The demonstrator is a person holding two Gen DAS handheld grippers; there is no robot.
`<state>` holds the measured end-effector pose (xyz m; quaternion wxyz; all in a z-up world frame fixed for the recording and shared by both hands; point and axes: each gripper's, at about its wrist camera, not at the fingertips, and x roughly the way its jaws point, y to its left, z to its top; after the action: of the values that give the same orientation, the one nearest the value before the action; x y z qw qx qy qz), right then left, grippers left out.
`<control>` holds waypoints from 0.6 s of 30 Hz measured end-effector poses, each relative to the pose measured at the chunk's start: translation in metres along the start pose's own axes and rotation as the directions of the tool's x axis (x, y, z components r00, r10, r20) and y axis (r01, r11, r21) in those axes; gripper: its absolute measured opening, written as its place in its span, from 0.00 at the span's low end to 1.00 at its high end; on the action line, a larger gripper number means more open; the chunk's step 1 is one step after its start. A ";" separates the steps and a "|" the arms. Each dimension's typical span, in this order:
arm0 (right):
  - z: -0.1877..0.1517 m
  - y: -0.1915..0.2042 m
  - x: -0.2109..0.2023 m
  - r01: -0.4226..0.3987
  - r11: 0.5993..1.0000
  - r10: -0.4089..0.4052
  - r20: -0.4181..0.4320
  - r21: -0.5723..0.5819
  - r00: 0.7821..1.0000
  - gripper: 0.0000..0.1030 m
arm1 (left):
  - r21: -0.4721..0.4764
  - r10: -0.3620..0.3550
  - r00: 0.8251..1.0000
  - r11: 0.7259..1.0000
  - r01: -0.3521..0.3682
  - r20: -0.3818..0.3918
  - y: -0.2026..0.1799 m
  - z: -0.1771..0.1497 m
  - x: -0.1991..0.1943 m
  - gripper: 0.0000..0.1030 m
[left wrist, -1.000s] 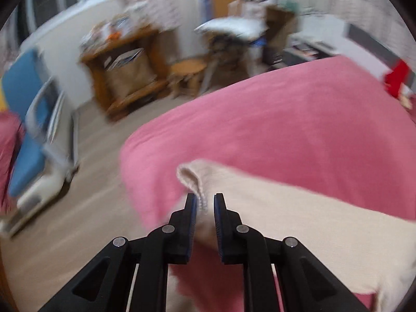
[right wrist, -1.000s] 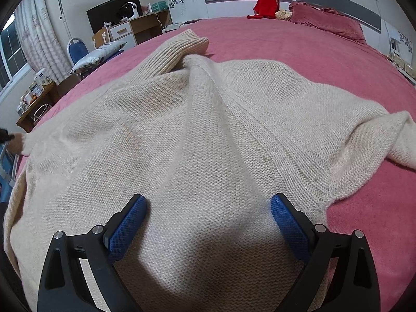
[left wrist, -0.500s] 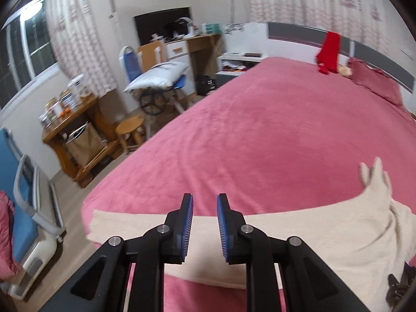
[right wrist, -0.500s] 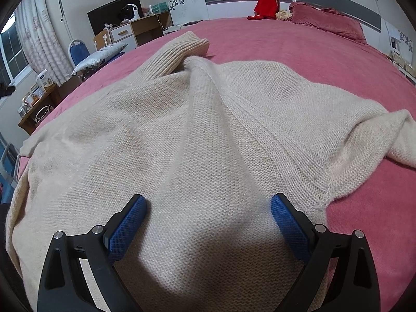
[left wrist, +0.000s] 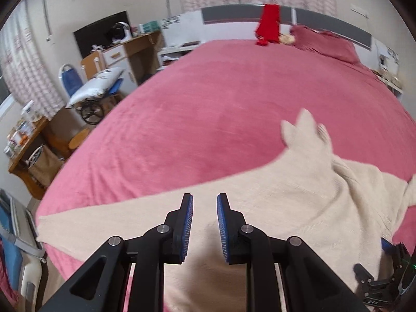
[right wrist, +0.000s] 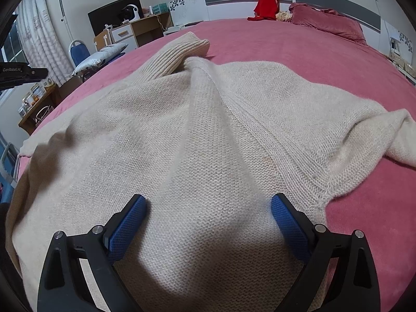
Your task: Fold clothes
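A cream knitted sweater lies spread on the pink bed, its ribbed cuff folded up toward the far side. In the left wrist view the sweater has one sleeve stretched flat toward the bed's left corner. My left gripper hovers over the sweater near that sleeve's root. Its jaws stand a narrow gap apart with nothing between them. My right gripper is wide open just above the sweater's near part, gripping nothing.
A red cloth hangs on the headboard beside a dark pink pillow. Left of the bed stand a desk with a monitor, a blue chair holding a pillow, a wooden shelf and a stool.
My left gripper let go of the sleeve cuff and swung right along the sweater. The sleeve now lies flat toward the bed's corner. The right gripper has not moved.
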<state>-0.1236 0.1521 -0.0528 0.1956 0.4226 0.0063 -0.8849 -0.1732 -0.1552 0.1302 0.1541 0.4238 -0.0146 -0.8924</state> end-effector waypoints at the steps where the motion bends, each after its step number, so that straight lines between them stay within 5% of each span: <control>1: 0.000 0.000 0.000 -0.001 1.000 0.001 0.000 0.001 1.000 0.95 | 0.011 -0.001 1.000 1.000 0.001 -0.004 -0.009 -0.003 0.003 0.18; 18: -0.004 0.001 -0.005 -0.002 1.000 0.001 0.002 0.006 1.000 0.96 | -0.006 -0.041 0.992 0.999 0.040 -0.118 -0.052 -0.039 0.039 0.18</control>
<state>-0.1173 0.1541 -0.0513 0.1949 0.4225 0.0030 -0.8852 -0.1802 -0.1133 0.0675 0.1373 0.4759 0.0047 -0.8687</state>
